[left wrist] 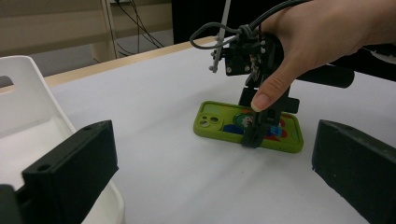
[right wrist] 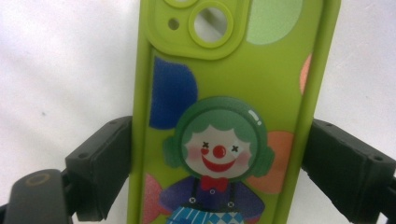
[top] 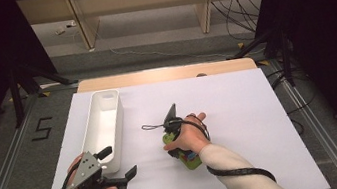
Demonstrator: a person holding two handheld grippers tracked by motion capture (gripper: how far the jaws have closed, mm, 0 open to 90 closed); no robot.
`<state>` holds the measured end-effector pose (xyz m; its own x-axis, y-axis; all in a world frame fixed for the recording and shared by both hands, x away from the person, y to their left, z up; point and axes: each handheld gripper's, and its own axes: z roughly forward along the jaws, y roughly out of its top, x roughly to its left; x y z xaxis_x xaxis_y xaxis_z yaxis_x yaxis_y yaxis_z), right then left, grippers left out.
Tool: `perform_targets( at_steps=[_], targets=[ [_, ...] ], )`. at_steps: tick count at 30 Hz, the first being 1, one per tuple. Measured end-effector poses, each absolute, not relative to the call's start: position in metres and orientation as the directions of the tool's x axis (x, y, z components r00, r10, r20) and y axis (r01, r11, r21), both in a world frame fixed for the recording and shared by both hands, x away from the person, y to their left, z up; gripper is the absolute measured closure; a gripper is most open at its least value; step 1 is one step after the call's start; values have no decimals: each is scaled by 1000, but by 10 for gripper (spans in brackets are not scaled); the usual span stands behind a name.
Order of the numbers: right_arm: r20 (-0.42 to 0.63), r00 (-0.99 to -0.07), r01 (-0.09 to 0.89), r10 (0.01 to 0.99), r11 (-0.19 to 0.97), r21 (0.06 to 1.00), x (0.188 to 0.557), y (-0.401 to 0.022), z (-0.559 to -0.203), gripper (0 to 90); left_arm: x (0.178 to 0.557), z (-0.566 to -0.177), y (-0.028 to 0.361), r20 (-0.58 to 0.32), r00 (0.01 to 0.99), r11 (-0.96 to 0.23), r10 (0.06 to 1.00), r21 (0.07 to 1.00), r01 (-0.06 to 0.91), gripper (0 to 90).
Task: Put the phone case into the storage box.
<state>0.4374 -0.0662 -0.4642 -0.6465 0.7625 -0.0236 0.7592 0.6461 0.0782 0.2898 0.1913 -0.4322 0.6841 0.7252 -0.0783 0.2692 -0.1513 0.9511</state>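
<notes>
A lime-green phone case (right wrist: 224, 70) with a clown picture lies flat, back up, on the white sheet (top: 240, 114). My right gripper (right wrist: 219, 172) points down over it, one black jaw against each long side, so it is shut on the case. The same case (left wrist: 219, 122) lies under the right hand (left wrist: 317, 32) in the left gripper view. From above, its green end (top: 192, 161) pokes out below that hand. My left gripper (top: 116, 164) hangs open near the front left of the sheet, with nothing between its jaws.
A long white bin (top: 105, 124) stands on the left of the sheet, its near end right beside the left gripper; its rim (left wrist: 21, 88) rises at left in that gripper's view. A thin black cord (top: 152, 126) lies just left of the right hand.
</notes>
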Motion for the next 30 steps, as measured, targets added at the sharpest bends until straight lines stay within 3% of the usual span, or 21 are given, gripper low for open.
perform_targets(
  at_steps=[30],
  targets=[
    [-12,-633,772,774,632,71,437,-66,-463,161,290,-432,192,-78,682,-151,727,951,269,0]
  ],
)
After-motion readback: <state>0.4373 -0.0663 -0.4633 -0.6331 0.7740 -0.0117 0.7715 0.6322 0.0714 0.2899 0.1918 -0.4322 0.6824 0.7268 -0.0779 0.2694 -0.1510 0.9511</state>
